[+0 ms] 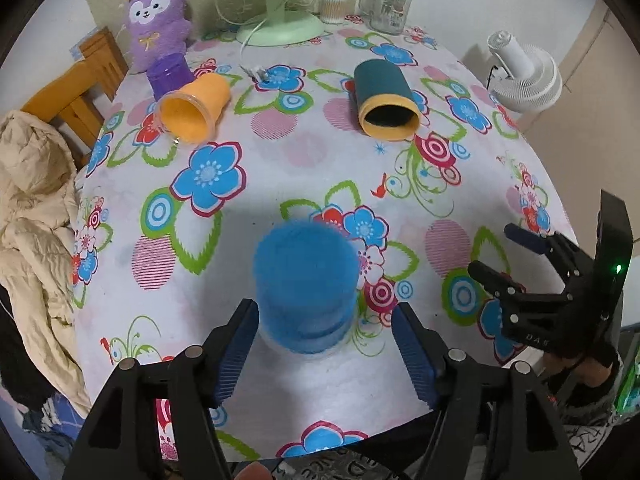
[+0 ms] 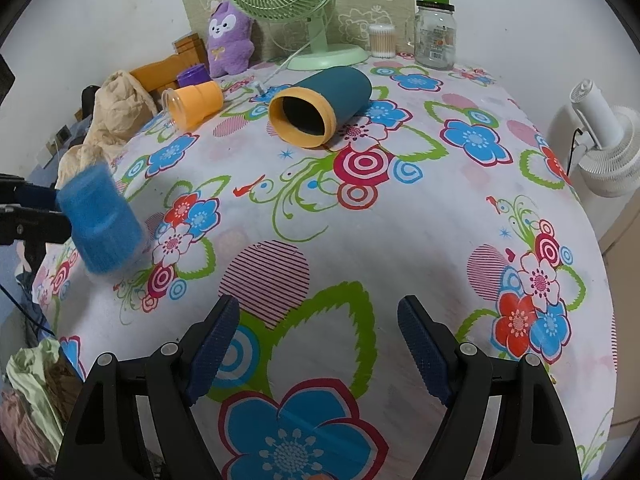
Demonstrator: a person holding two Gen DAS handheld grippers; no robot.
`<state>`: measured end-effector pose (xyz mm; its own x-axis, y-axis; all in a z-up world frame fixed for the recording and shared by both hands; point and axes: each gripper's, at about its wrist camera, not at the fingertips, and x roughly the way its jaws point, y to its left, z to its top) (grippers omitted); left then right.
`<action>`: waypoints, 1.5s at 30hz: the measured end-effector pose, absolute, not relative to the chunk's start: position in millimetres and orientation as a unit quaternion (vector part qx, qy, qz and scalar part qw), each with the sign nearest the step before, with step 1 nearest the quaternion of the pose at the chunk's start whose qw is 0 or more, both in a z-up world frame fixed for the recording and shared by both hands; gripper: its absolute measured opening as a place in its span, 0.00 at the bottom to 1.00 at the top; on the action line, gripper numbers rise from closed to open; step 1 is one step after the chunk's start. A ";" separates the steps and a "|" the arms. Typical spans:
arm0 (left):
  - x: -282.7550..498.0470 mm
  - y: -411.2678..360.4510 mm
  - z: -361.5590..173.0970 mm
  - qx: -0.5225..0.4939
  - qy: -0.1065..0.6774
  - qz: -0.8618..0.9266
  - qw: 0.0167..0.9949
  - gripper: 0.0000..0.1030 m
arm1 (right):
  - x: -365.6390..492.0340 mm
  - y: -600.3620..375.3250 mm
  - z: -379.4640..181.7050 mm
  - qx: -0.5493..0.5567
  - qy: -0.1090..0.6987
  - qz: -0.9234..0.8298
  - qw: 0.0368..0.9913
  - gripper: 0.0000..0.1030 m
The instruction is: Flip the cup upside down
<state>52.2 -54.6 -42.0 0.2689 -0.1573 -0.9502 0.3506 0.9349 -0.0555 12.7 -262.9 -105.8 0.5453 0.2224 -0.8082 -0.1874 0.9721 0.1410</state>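
Spreading wide, our left gripper brackets the blurred blue cup, standing mouth-down on the floral tablecloth, pads apart from it. Our right gripper gapes empty. No legible writing.

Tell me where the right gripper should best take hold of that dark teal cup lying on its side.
Probably across the dark teal cup's round body, coming from above with one finger either side. It lies on its side with the yellow-rimmed mouth facing the right gripper, so the curved sides are free.
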 end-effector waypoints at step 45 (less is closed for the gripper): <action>-27.6 44.4 -10.6 -0.071 0.401 -0.148 0.901 1.00 | -28.0 -150.9 17.5 -0.086 0.343 0.102 0.930 0.96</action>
